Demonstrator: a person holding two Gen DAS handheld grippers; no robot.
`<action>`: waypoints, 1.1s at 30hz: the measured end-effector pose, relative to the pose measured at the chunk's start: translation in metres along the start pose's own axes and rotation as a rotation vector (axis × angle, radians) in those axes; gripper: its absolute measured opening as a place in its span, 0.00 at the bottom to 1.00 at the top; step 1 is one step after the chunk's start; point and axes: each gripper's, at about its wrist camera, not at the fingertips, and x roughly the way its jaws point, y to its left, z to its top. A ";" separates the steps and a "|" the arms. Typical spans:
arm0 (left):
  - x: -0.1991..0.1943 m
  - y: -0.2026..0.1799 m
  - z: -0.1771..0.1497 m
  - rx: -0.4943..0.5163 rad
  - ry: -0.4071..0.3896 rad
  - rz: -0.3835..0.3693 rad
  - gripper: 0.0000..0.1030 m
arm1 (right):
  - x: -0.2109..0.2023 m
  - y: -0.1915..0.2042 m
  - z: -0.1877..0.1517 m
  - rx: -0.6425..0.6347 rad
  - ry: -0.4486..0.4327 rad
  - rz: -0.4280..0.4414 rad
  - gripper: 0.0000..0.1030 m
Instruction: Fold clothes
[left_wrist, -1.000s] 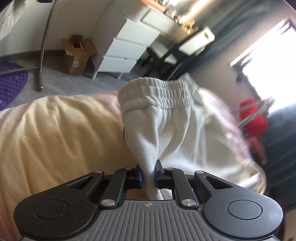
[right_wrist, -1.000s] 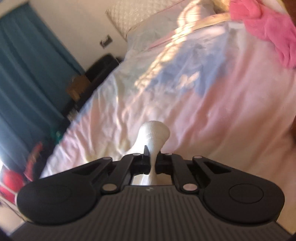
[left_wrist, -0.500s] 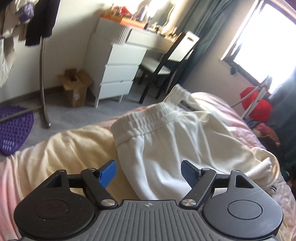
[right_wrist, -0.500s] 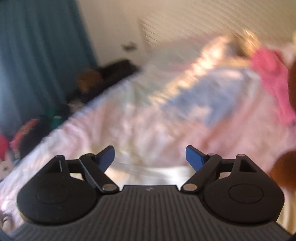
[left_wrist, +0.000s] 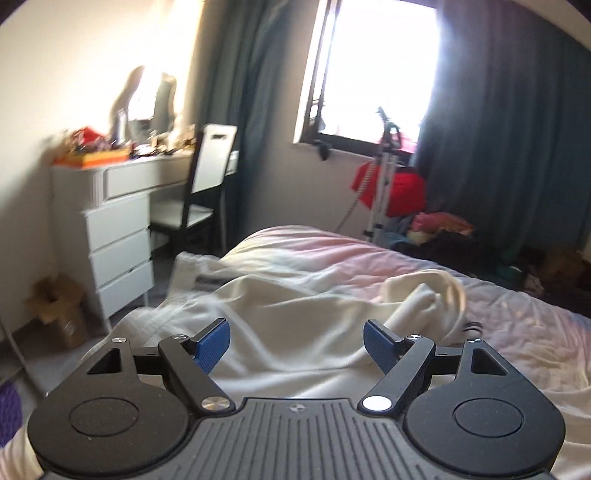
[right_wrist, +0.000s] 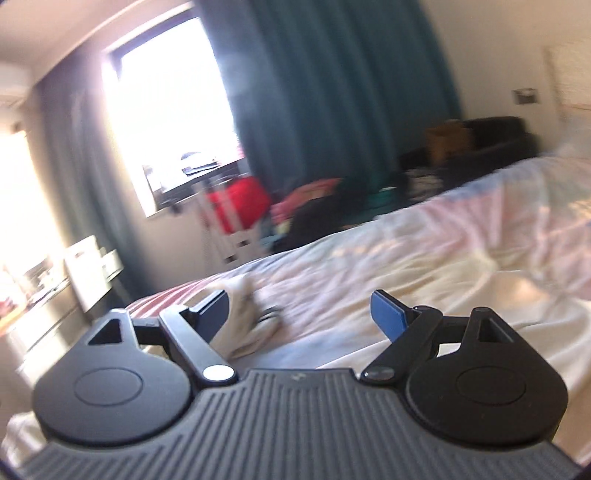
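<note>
White sweat shorts (left_wrist: 295, 317) lie loosely folded on the pale pink bed (left_wrist: 517, 325), with a bunched end (left_wrist: 432, 295) toward the right. My left gripper (left_wrist: 297, 341) is open and empty, just above the near edge of the shorts. In the right wrist view my right gripper (right_wrist: 301, 314) is open and empty above the bed (right_wrist: 461, 236); the bunched white cloth (right_wrist: 251, 317) shows beside its left finger, and cream cloth (right_wrist: 517, 299) lies to the right.
A white dresser (left_wrist: 114, 236) with a chair (left_wrist: 207, 184) stands left of the bed, with a cardboard box (left_wrist: 59, 310) on the floor. A bright window (left_wrist: 373, 70), dark curtains, a red bag (left_wrist: 391, 192) and a clothes pile (left_wrist: 439, 225) lie beyond the bed.
Both grippers were shut on the white shorts a second ago and have opened and let go. Both have since lifted and tilted up toward the window; the shorts rest on the bed.
</note>
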 end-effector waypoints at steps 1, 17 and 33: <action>0.008 -0.011 0.000 0.022 -0.005 -0.010 0.79 | 0.004 0.008 -0.003 -0.027 0.009 0.018 0.83; 0.110 -0.049 -0.060 0.167 -0.030 -0.107 0.80 | 0.100 0.048 -0.063 -0.121 0.214 0.079 0.74; 0.151 0.004 -0.079 -0.012 0.092 -0.132 0.80 | 0.315 0.026 -0.059 0.389 0.288 -0.088 0.31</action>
